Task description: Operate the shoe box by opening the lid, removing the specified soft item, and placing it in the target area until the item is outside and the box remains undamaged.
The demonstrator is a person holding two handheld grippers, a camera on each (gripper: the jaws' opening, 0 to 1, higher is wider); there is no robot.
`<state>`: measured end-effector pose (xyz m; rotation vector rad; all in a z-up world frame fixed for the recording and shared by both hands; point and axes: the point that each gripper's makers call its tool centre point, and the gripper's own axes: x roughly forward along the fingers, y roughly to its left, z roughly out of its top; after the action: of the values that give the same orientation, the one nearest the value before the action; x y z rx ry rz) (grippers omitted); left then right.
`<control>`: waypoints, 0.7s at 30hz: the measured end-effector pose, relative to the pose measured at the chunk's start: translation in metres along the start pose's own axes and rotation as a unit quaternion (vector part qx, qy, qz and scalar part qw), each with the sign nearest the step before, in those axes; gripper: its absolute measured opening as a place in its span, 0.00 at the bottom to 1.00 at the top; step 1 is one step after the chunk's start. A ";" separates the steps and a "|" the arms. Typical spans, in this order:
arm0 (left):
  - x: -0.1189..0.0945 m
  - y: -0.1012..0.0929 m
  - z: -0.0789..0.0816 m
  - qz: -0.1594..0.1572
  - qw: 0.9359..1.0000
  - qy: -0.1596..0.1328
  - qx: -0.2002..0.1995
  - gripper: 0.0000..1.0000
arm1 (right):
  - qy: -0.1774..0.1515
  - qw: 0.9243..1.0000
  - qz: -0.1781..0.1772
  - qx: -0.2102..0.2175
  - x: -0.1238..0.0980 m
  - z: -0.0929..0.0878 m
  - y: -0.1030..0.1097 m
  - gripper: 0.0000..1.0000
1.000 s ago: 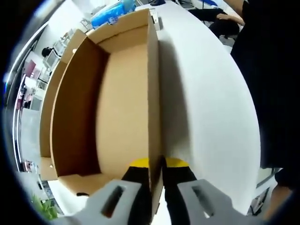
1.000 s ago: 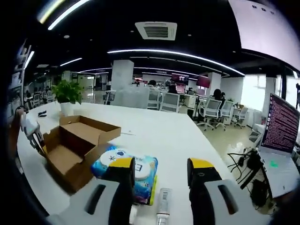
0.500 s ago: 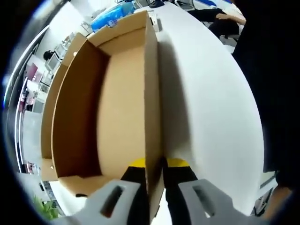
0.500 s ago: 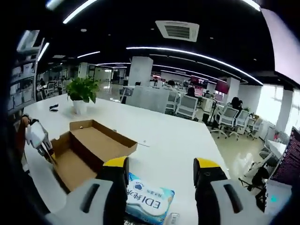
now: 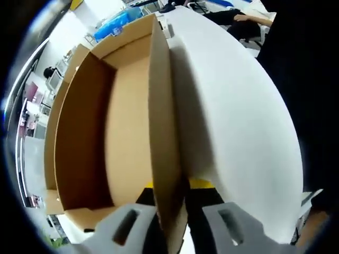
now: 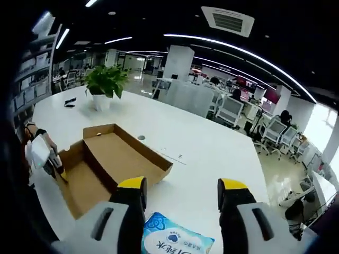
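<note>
box wall [image 5: 161, 132] between clamped jaws

We see a broad white table [image 6: 196, 153] running back through an open office. A leafy green plant in a white pot [image 6: 104, 84] stands on its far end, with a small dark object [image 6: 70, 101] lying near the pot, too small to identify. Beyond the table, grey office chairs [image 6: 231, 110] line up by desks. Long white ceiling light strips [image 6: 238, 50] curve overhead beside a square ceiling air vent [image 6: 228, 21].

Open office [image 6: 233, 106], strip-lit ceiling [image 6: 249, 50]
</note>
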<state>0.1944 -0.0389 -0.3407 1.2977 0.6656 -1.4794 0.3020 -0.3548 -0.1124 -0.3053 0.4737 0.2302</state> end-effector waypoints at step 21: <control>0.000 -0.003 0.001 -0.032 0.998 0.024 0.057 0.08 | 0.038 0.999 0.007 0.012 0.016 -0.004 0.021 0.55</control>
<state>0.1913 -0.0386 -0.3414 1.4140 0.6677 -1.5612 0.3082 -0.3347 -0.1278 -0.2873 0.5536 0.2259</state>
